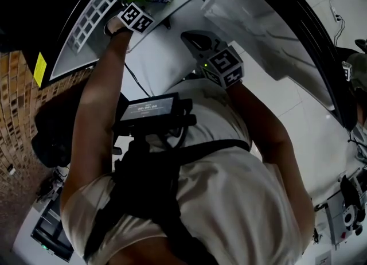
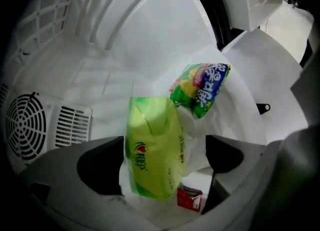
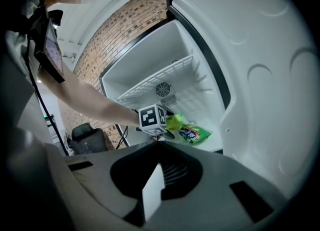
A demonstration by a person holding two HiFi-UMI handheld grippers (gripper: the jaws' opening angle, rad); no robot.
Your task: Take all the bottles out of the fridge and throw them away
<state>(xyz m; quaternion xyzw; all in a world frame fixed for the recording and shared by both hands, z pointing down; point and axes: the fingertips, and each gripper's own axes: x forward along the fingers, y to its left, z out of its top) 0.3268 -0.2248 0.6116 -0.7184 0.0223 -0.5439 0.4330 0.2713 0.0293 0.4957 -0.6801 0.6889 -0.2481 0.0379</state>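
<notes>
In the head view the left gripper [image 1: 135, 16] is deep in the fridge [image 1: 172, 49], at two green items on its white floor. The right gripper [image 1: 225, 66] hangs outside near the open door [image 1: 258, 23]. A brick wall [image 1: 17, 120] stands on the left and pale floor tiles [image 1: 321, 6] lie beyond the door.

In the left gripper view the jaws are spread around a lime-green pack [image 2: 152, 147]. The left jaw is at its edge. The right jaw is clear of it, with a fold of clear wrapping between, so nothing is gripped yet. I cannot tell whether this soft, creased thing is a bottle, and no plain bottle shows. For a good grasp, I would centre the pack, close gently because it looks squashy, and lift straight out. That path should miss the coloured snack bag [image 2: 200, 89] touching its far corner and the small red box [image 2: 190, 198] just below. The fridge floor is bare, smooth white plastic. A round fan grille [image 2: 24, 125] sits in the back wall.

In the right gripper view the jaws are pressed together on nothing. A wire shelf [image 3: 160, 77] spans the fridge above the goods, and a dark office chair [image 3: 87, 137] stands by the brickwork.
</notes>
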